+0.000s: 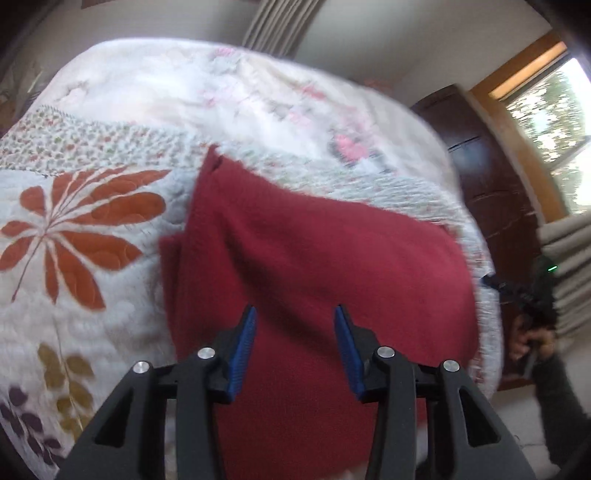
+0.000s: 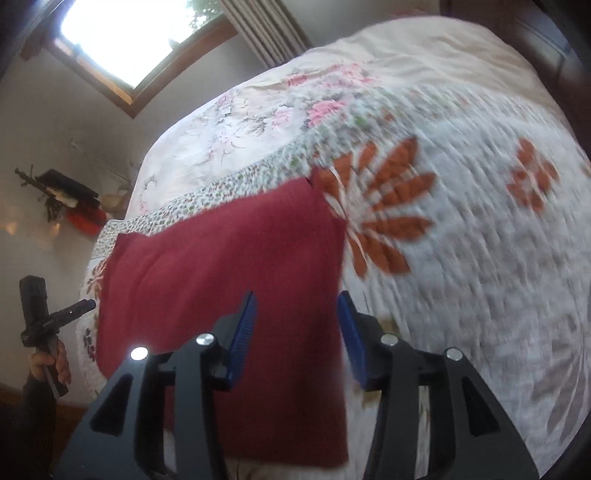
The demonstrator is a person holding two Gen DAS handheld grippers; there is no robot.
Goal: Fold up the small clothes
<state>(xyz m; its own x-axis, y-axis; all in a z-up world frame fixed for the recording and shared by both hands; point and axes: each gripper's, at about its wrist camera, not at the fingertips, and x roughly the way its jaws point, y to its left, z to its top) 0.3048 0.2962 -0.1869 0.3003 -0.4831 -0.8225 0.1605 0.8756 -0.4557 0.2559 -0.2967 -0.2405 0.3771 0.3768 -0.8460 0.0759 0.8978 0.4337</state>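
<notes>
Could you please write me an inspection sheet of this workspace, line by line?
Surface: white quilted bedspread with orange flower and leaf prints, and a paler pink-flowered sheet beyond it.
Job's things: one dark red knitted cloth, lying flat and apparently folded, near the bed's edge.
Clutter: nothing seen on the bed besides the cloth.
Grippers: left gripper open above the cloth, holding nothing; right gripper open over the cloth's edge, holding nothing.
Cables: nothing seen.
Surroundings: wood-framed window, grey pleated curtain, dark wooden cabinet, small wall shelf with dark and red items. Both views are motion-blurred.
</notes>
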